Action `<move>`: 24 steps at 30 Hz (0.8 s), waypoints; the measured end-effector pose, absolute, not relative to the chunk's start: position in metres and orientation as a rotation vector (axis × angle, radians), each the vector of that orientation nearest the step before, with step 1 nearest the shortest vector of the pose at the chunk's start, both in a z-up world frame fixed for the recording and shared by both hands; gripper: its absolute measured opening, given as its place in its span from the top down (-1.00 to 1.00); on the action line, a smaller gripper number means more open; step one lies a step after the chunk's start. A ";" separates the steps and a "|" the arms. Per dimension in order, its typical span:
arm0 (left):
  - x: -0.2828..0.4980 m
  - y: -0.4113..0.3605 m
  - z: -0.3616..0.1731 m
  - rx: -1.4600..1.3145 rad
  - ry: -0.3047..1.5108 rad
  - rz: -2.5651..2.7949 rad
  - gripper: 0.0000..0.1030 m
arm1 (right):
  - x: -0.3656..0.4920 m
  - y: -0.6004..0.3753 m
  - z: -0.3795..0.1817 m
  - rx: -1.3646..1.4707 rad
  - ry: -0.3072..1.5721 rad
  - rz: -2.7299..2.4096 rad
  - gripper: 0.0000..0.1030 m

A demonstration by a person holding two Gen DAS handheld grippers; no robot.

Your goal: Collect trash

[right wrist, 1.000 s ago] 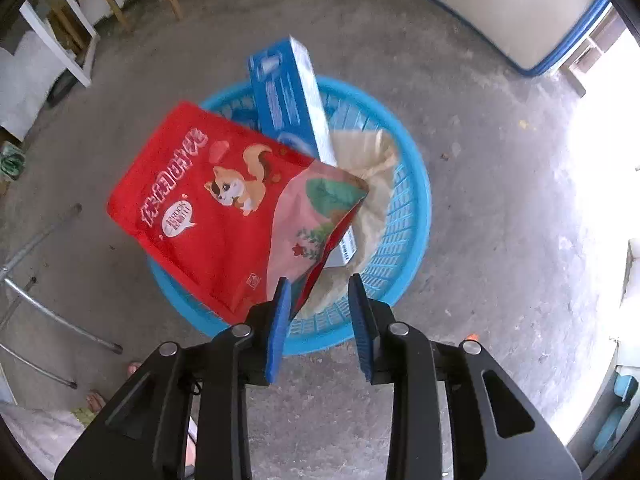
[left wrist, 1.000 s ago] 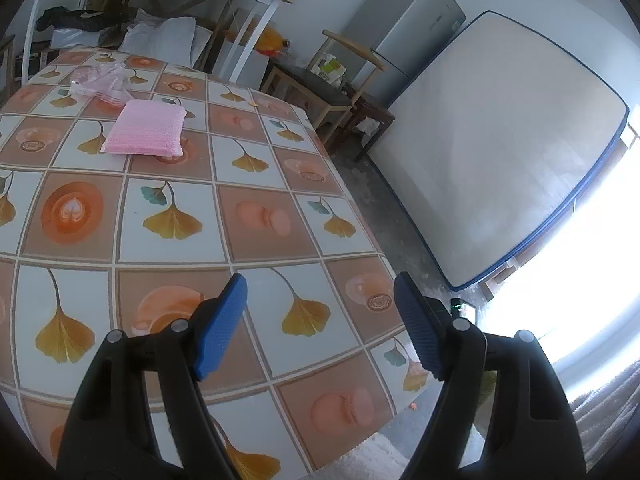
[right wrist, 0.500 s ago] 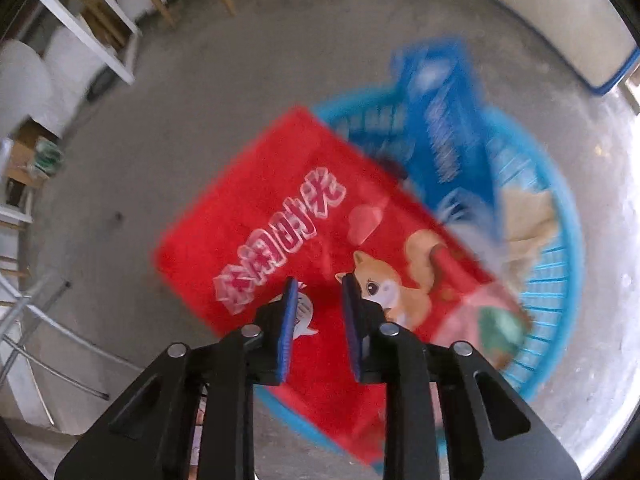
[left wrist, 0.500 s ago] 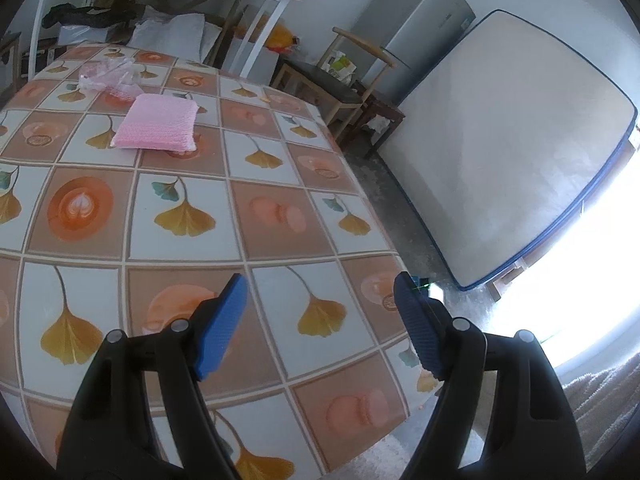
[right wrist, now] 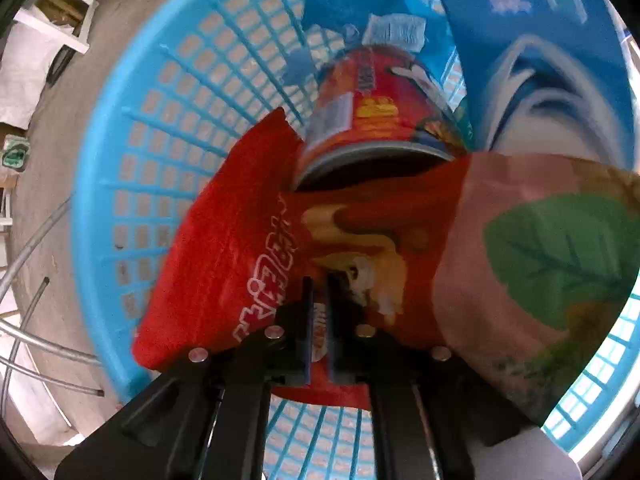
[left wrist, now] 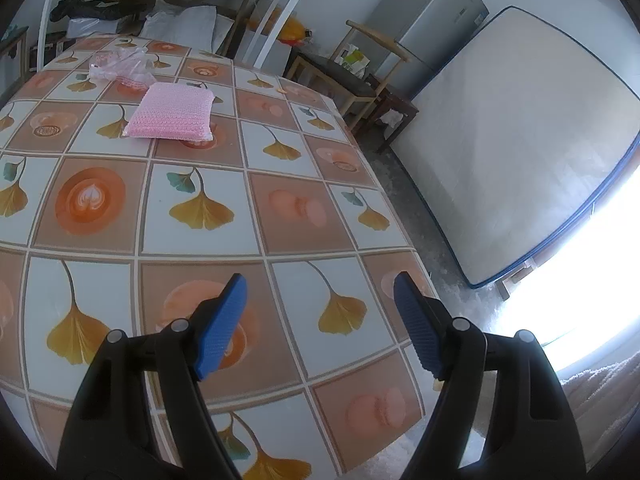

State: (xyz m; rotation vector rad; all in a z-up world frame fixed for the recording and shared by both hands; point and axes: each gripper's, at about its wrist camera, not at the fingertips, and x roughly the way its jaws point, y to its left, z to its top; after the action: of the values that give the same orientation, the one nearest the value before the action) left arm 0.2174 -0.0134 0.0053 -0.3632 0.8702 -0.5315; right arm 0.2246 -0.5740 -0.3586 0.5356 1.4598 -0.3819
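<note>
Seen from the right wrist, a red snack bag (right wrist: 240,240) with a squirrel print lies in the blue plastic basket (right wrist: 140,140), on top of a red instant-noodle cup (right wrist: 372,112) and a blue box (right wrist: 540,60). My right gripper (right wrist: 318,292) points straight down onto the bag. Its jaws are closing, and only a narrow slit remains through which the bag's print shows. No fold looks clamped. My left gripper (left wrist: 320,280) hangs open and empty over the near part of the patterned table (left wrist: 280,220). A pink pad (left wrist: 172,117) and a clear wrapper (left wrist: 120,66) lie at the far end.
Right of the table a mattress (left wrist: 520,140) leans on the wall, with a wooden chair (left wrist: 352,72) and a grey fridge (left wrist: 432,12) behind. The basket stands on a concrete floor beside metal rods (right wrist: 36,320).
The red bag left my right gripper and dropped into the basket. The right gripper followed it down and its jaws narrowed. The left gripper's view has hardly shifted.
</note>
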 end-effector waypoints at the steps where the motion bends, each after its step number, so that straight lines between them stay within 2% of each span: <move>1: 0.216 -0.013 0.007 -0.363 0.867 -0.532 -0.39 | 0.223 -0.574 -0.350 0.536 1.435 -0.378 0.64; 3: 0.212 -0.012 0.010 -0.362 0.855 -0.532 -0.39 | 0.218 -0.574 -0.332 0.544 1.386 -0.371 0.41; 4: 0.210 -0.011 0.014 -0.360 0.845 -0.530 -0.39 | 0.214 -0.574 -0.320 0.552 1.357 -0.363 0.37; 11: 0.189 0.001 0.032 -0.371 0.800 -0.515 -0.39 | 0.180 -0.571 -0.235 0.610 1.174 -0.320 0.29; 13: 0.183 0.005 0.035 -0.369 0.794 -0.500 -0.39 | 0.164 -0.568 -0.208 0.618 1.118 -0.296 0.18; 15: 0.176 0.008 0.039 -0.367 0.792 -0.480 -0.41 | 0.146 -0.564 -0.183 0.612 1.076 -0.276 -0.08; 18: 0.163 0.015 0.044 -0.356 0.772 -0.454 -0.51 | 0.126 -0.553 -0.142 0.591 1.022 -0.235 -0.30; 21: 0.148 0.022 0.049 -0.338 0.745 -0.423 -0.62 | 0.110 -0.534 -0.103 0.549 0.978 -0.196 -0.46; 24: 0.140 0.030 0.049 -0.332 0.753 -0.387 -0.65 | 0.100 -0.508 -0.060 0.496 0.933 -0.145 -0.54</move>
State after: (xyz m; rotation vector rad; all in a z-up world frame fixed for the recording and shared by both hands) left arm 0.1401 0.0295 0.0492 -0.3321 0.7535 -0.3865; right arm 0.1003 -0.5078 -0.0598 0.4963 0.9328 -0.1448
